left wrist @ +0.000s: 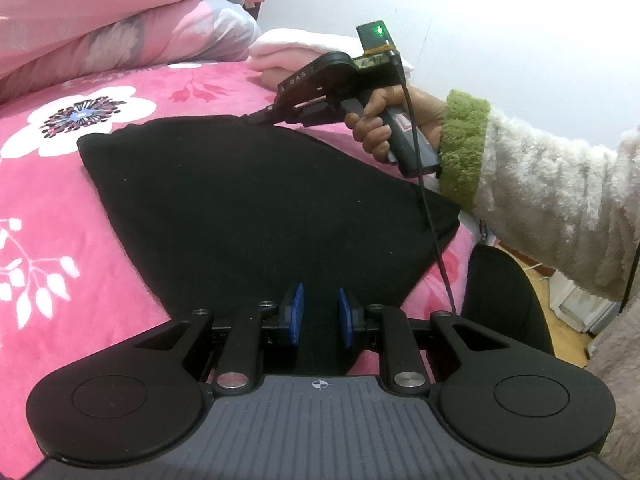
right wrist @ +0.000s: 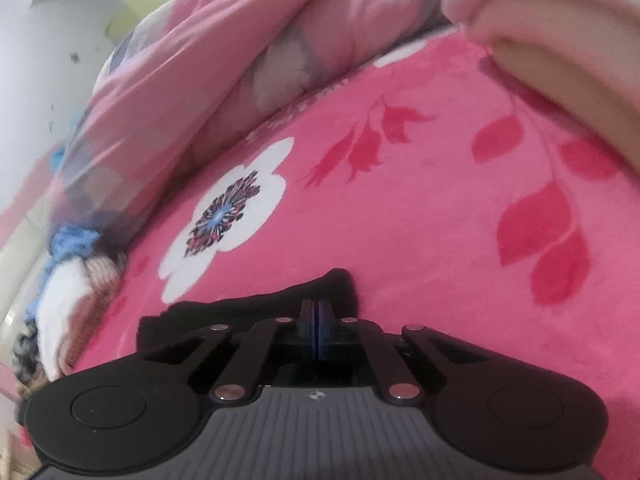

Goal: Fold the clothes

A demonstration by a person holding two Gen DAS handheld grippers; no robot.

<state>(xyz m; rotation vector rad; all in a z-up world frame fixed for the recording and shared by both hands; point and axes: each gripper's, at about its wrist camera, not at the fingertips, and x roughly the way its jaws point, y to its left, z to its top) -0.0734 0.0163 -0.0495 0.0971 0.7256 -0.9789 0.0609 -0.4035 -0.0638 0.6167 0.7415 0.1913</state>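
A black garment [left wrist: 256, 208] lies folded flat on the pink flowered bedspread [left wrist: 52, 248]. My left gripper [left wrist: 320, 314] is open, its blue pads [left wrist: 296, 312] apart over the garment's near edge, gripping nothing. My right gripper [left wrist: 260, 117] is at the garment's far edge, held by a hand in a fluffy sleeve. In the right wrist view the right gripper [right wrist: 318, 320] is shut on a fold of the black garment [right wrist: 248, 312], which bunches up around the closed pads.
A bunched pink quilt [left wrist: 100, 20] lies along the far left of the bed. A pale folded cloth [left wrist: 304, 48] lies at the far side by the white wall. A black chair [left wrist: 504, 300] stands at the bed's right edge. Knitted items [right wrist: 76, 272] lie at the left.
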